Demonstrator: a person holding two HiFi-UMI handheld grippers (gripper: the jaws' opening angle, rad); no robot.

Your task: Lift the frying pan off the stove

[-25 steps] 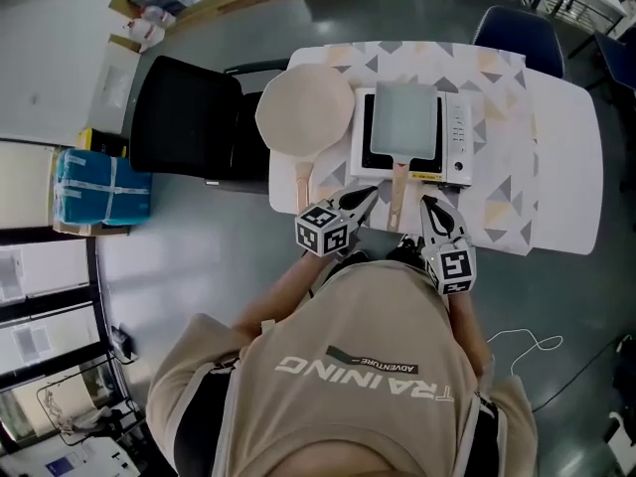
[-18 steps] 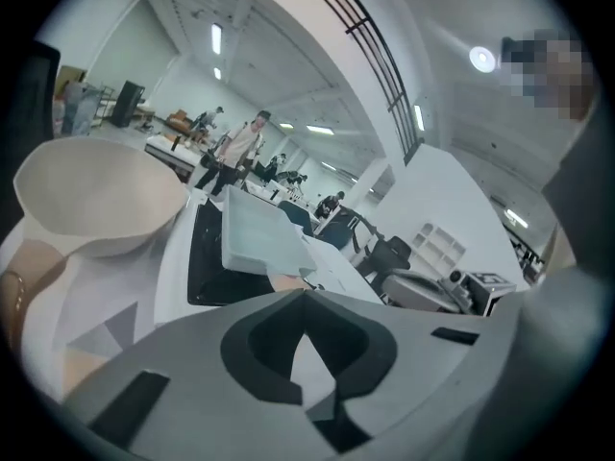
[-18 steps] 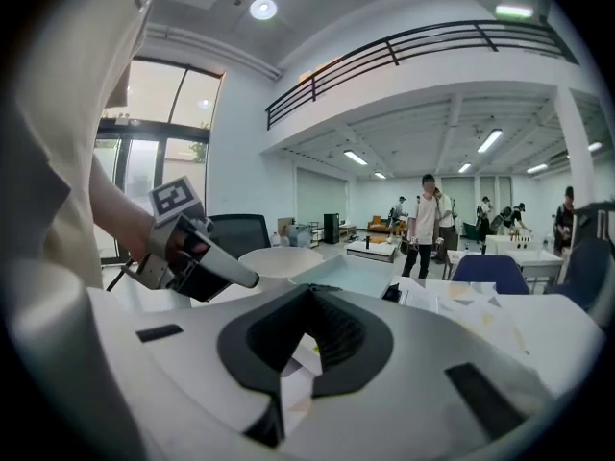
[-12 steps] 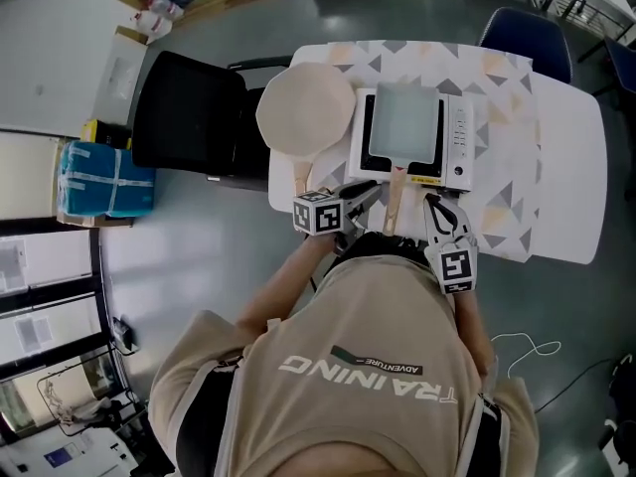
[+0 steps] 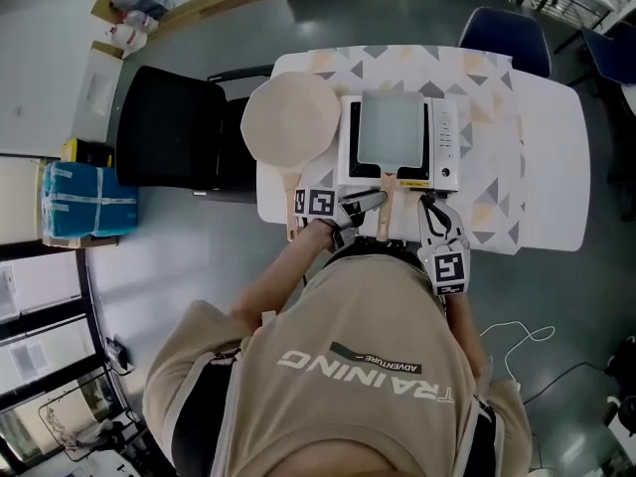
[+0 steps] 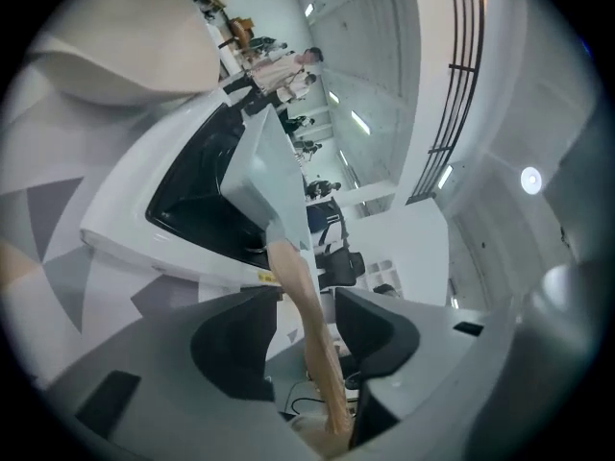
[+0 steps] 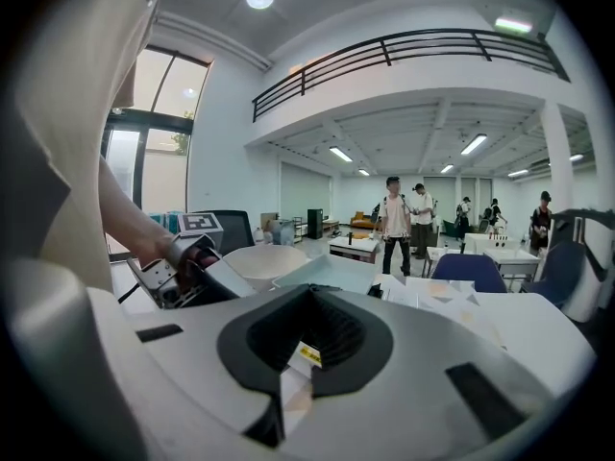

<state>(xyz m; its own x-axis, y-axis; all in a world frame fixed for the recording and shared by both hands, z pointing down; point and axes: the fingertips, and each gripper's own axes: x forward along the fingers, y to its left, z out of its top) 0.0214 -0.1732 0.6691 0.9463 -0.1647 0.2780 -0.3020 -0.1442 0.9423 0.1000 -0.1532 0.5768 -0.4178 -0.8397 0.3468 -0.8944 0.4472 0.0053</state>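
A square pale grey frying pan (image 5: 391, 127) sits on the white stove (image 5: 444, 147), its wooden handle (image 5: 386, 189) pointing toward me. My left gripper (image 5: 368, 203) is turned sideways at that handle. In the left gripper view the handle (image 6: 296, 272) runs between the jaws of my left gripper (image 6: 309, 303); the jaws are opening and the pads stand clear of the wood. The pan (image 6: 258, 161) rests on the stove's black top (image 6: 192, 200). My right gripper (image 5: 429, 207) hovers at the table's near edge right of the handle, shut and empty (image 7: 298, 377).
A round beige pan (image 5: 291, 119) with its own wooden handle (image 5: 296, 202) lies left of the stove on the patterned cloth (image 5: 487, 197). A black chair (image 5: 169, 127) stands left of the table, a blue chair (image 5: 502, 28) behind it. Several people stand far off (image 7: 404, 221).
My left gripper has swung right, from beside the round pan's handle to the square pan's handle, and its jaws have spread around it. The right gripper has barely moved.
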